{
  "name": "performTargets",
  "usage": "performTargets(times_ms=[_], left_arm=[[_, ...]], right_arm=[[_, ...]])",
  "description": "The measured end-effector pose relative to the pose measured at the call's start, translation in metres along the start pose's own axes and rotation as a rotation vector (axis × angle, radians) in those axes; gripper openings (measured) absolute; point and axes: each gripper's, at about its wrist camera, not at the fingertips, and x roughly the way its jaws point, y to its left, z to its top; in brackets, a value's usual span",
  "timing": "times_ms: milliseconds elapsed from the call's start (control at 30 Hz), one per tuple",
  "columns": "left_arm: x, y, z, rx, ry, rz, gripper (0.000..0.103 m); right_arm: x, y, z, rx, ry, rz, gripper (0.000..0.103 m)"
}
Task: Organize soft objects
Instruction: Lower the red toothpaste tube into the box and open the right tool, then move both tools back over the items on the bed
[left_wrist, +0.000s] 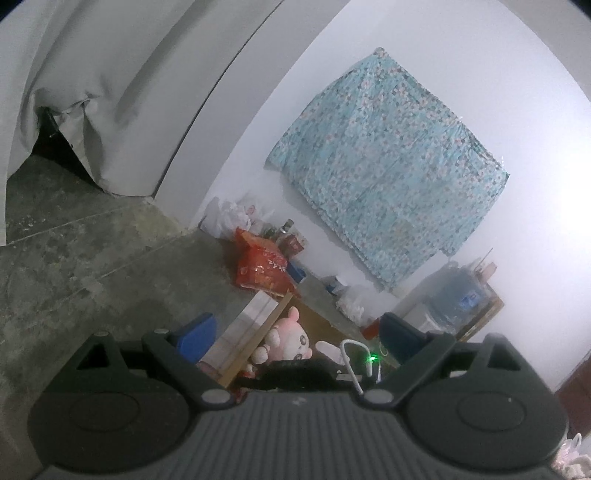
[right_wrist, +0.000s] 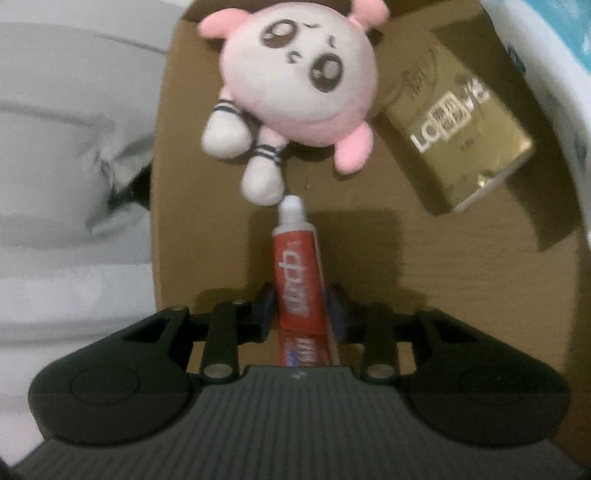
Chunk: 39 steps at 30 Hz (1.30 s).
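Note:
A pink and white plush toy lies on the brown table, straight ahead of my right gripper. My right gripper is shut on a red toothpaste tube; the tube's white cap almost touches the plush's foot. A gold box lies to the right of the plush. My left gripper is open and empty, held high over the table. The plush shows between its blue fingers, far below, beside the other gripper's black body.
In the left wrist view there are a concrete floor, a red bag, cans and bags along the white wall, a blue floral cloth hung on the wall, and a water jug. A white cable with a green light lies on the table.

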Motion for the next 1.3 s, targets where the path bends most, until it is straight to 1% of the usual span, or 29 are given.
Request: performTargets(times_ms=[67, 133, 233, 333, 433, 567, 600, 633, 667, 700, 800, 900, 1067, 1167, 1300], left_arm=[[0.002, 0.0, 0.0, 0.002, 0.004, 0.003, 0.096], [0.004, -0.001, 0.0, -0.001, 0.009, 0.002, 0.096], [0.004, -0.005, -0.003, 0.008, 0.011, 0.002, 0.096], [0.001, -0.013, -0.006, 0.026, 0.007, 0.009, 0.096], [-0.004, -0.024, -0.011, 0.031, 0.016, -0.012, 0.096], [-0.013, -0.051, -0.022, 0.079, 0.047, -0.051, 0.096], [-0.015, -0.059, -0.026, 0.098, 0.062, -0.067, 0.096], [-0.017, -0.067, -0.031, 0.116, 0.076, -0.082, 0.097], [-0.019, -0.075, -0.036, 0.135, 0.091, -0.101, 0.098], [-0.022, -0.084, -0.042, 0.154, 0.103, -0.121, 0.099], [-0.027, -0.113, -0.065, 0.226, 0.148, -0.191, 0.102], [-0.027, -0.142, -0.09, 0.294, 0.209, -0.243, 0.103], [-0.017, -0.196, -0.143, 0.41, 0.341, -0.311, 0.103], [-0.009, -0.225, -0.175, 0.482, 0.394, -0.328, 0.103], [0.003, -0.258, -0.205, 0.526, 0.447, -0.35, 0.103]], right_arm=[[0.003, -0.005, -0.004, 0.043, -0.012, 0.033, 0.042], [0.001, -0.007, -0.006, 0.042, -0.018, 0.046, 0.042], [-0.008, -0.007, -0.007, 0.032, -0.023, 0.096, 0.043], [-0.031, -0.001, -0.009, -0.011, -0.048, 0.118, 0.044], [-0.063, 0.001, -0.014, -0.044, -0.063, 0.164, 0.044], [-0.123, -0.006, -0.03, -0.116, -0.091, 0.237, 0.045], [-0.145, -0.01, -0.033, -0.128, -0.105, 0.254, 0.045], [-0.167, -0.018, -0.035, -0.141, -0.115, 0.273, 0.045], [-0.189, -0.027, -0.045, -0.156, -0.13, 0.295, 0.045], [-0.205, -0.037, -0.043, -0.163, -0.148, 0.31, 0.047], [-0.265, -0.072, -0.072, -0.201, -0.214, 0.339, 0.05], [-0.313, -0.115, -0.111, -0.237, -0.268, 0.322, 0.051], [-0.376, -0.195, -0.167, -0.248, -0.361, 0.225, 0.052], [-0.414, -0.234, -0.19, -0.239, -0.437, 0.174, 0.052], [-0.448, -0.27, -0.204, -0.244, -0.533, 0.123, 0.053]])
